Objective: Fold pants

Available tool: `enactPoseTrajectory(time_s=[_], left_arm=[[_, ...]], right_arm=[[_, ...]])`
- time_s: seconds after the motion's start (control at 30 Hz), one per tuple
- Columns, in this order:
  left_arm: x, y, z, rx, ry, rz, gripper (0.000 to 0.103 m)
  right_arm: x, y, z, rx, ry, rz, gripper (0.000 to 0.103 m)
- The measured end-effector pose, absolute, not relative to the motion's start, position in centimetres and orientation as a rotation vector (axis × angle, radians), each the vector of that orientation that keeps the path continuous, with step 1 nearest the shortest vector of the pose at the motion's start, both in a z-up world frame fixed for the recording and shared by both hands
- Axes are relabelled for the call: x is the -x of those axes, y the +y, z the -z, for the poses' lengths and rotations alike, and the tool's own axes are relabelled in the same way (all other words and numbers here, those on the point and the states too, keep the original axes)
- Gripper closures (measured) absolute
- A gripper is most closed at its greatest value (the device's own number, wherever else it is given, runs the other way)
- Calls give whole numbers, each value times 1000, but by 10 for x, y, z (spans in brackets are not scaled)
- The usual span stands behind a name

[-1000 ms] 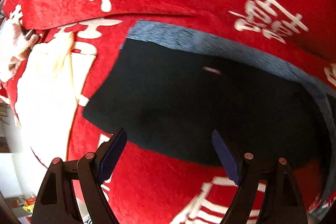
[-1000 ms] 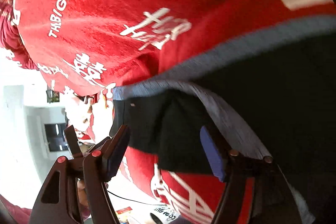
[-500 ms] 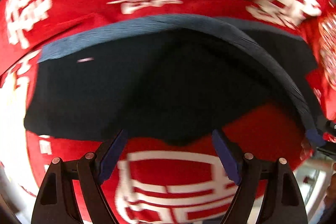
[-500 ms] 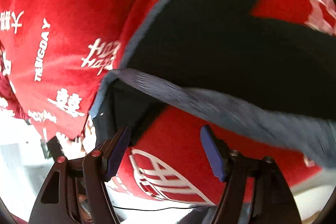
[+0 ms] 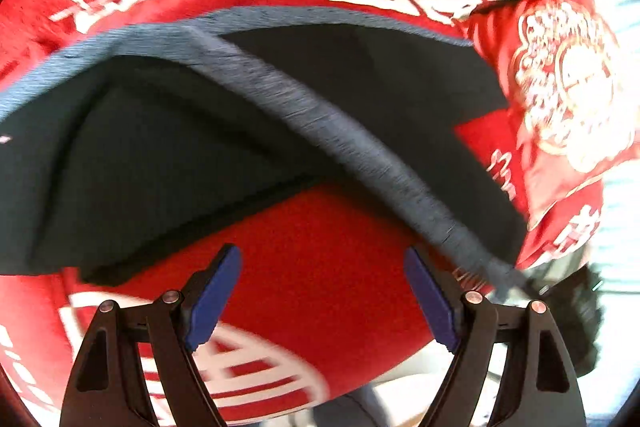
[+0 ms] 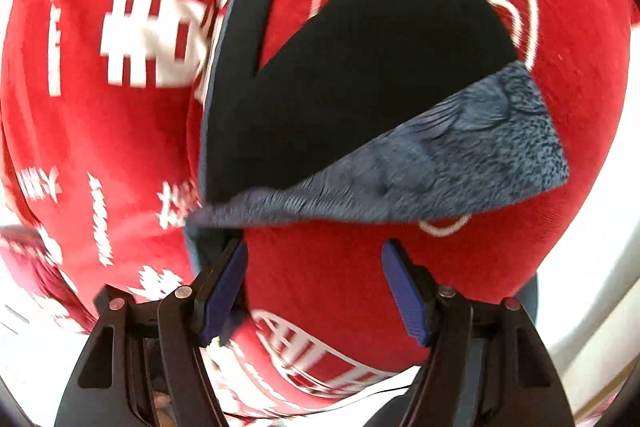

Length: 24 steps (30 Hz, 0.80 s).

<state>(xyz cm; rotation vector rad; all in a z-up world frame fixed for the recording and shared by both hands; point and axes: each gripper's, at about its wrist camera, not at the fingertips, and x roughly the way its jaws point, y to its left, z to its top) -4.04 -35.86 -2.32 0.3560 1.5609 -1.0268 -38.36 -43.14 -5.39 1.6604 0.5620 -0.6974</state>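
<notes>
Across the red cover (image 5: 312, 235) printed with white characters, which fills both views and carries everything, the dark pants (image 5: 168, 155) lie spread out, lying toward its near edge. Their grey fleece lining (image 6: 460, 155) shows where a flap has been turned back, and in the right wrist view the two legs (image 6: 360, 39) part in a V toward the far edge. A second ago both cameras faced the waistband side of the garment; now each has swung round and sees it from a new angle, the left wrist view looking along a long grey folded band (image 5: 360, 151) that runs diagonally to the cover's right edge. That reads as repositioning between folds rather than a fold under way, so the pants seem only partly folded. The left hand-held gripper (image 5: 320, 303) stands wide with nothing but red cover between its blue pads. The right hand-held gripper (image 6: 316, 287) is likewise wide and empty, its left pad (image 6: 224, 287) just beside the grey edge of the cloth; whether it touches I cannot tell.
</notes>
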Motion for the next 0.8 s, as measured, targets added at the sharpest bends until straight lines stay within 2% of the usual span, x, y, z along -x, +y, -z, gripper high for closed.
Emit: enactPoseTrajectory(time_s=[0.13,0.37,0.4,0.43,0.47,0.5,0.6,0.8], left_arm=[[45,-394,38,-275,1621,1001,19],[49,-416,61,-287,1665,868,19],[49,-418,63,-290,1668,848,19],[49,-417,64,-293,1671,837,22],[49,-418,66,-301,1668,825,30],[50,-420,67,-318,1668,822,52],[52,-418,66,-356,1666,825,60],[43,-430,30,-333,1593,865,61]], right_arm=[[396,-448,71,-1756,436,657,30],[407,-459,89,-1883,450,609,31],[410,-460,90,-1890,436,608,41],[410,-463,91,-1902,417,602,60],[410,-465,91,-1904,425,606,70],[412,-465,90,-1898,440,611,87],[401,-478,71,-1787,565,631,93],[353,-528,4,-1415,740,571,94]])
